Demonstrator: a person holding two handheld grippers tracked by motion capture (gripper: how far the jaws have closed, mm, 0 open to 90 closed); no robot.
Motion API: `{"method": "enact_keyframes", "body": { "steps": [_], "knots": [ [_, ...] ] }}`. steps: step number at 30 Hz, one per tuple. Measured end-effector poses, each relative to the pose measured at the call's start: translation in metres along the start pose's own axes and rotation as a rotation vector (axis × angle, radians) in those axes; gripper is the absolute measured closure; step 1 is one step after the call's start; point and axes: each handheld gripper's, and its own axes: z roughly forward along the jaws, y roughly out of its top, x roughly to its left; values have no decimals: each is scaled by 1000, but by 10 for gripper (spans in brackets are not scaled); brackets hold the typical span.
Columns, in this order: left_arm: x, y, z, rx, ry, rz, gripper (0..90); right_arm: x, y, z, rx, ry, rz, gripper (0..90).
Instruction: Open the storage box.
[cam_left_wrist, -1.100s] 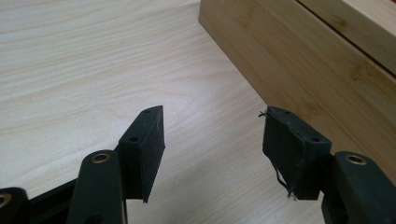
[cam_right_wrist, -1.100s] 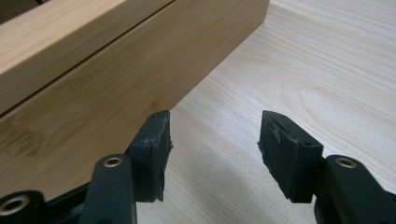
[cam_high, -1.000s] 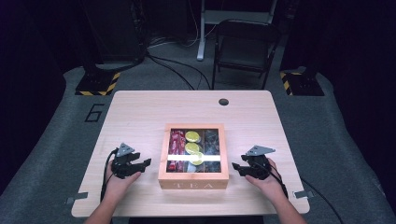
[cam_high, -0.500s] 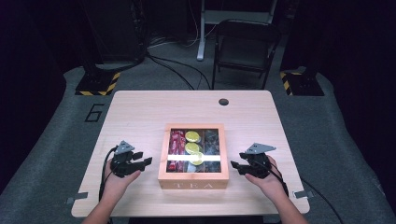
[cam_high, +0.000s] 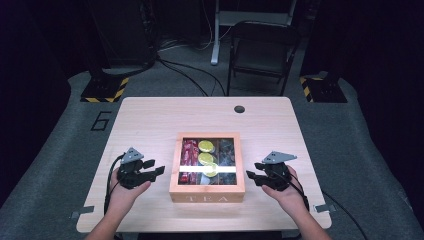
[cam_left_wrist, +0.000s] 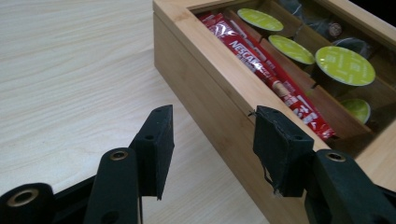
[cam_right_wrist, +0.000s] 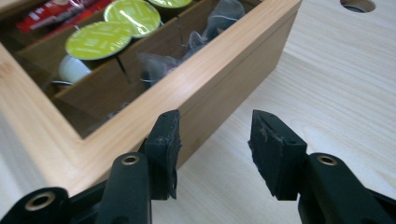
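We had the tea box (cam_high: 207, 192) near the desk's (cam_high: 150, 115) front edge, left gripper (cam_high: 150, 172) and right gripper (cam_high: 256, 176) flanking it, nothing between either's jaws.

One tea box (cam_high: 207, 191), two grippers (cam_high: 148, 170)

You see a light wooden table (cam_high: 150, 120) on grey carpet (cam_high: 350, 130); at one o'clock stands a dark folding metal chair (cam_high: 262, 50).

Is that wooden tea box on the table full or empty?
Full, mostly. The wooden tea box holds red stick sachets, green-topped capsules and dark tea bags in its compartments.
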Motion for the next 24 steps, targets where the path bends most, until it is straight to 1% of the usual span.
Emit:
{"method": "enact_keyframes", "body": {
  "steps": [2,3,4,6,7,8,9,10,11,12,15,17,20,21,22,23,24],
  "knots": [
    [-3,1,-3,6,-8,5,482,3,1,-3,-14,8,-10,522],
    [-4,1,-3,2,-5,7,482,6,2,-5,-12,17,-16,522],
    [-5,1,-4,5,-13,7,482,8,2,-6,-14,18,-24,520],
    [-7,1,-6,-3,-12,6,482,12,3,-9,-25,27,-40,503],
    [-8,1,-7,-7,-18,1,481,14,3,-11,-34,29,-42,499],
    [-9,1,-8,-4,-24,5,481,17,4,-12,-40,35,-37,491],
    [-10,1,-9,-5,-24,7,480,18,4,-13,-38,36,-48,471],
    [-11,0,-9,-16,-22,6,480,20,4,-14,-46,32,-49,471],
    [-12,0,-11,-8,-28,12,479,22,4,-15,-40,38,-49,471],
    [-13,0,-12,-10,-28,13,478,23,4,-15,-42,45,-65,471],
    [-15,-1,-14,-14,-29,15,473,26,3,-16,-36,58,-56,473],
    [-17,-2,-14,-26,-30,11,467,27,3,-16,-29,68,-67,473],
    [-19,-2,-16,-19,-42,20,459,30,2,-17,-36,72,-71,482],
    [-21,-3,-16,-24,-42,17,454,31,2,-18,-38,69,-68,482],
    [-23,-4,-17,-14,-49,26,452,32,1,-18,-37,76,-69,482],
    [-24,-5,-17,-16,-50,27,449,33,1,-19,-43,76,-66,482],
    [-25,-6,-18,-20,-51,26,444,34,0,-19,-39,80,-74,482]
  ]
}}
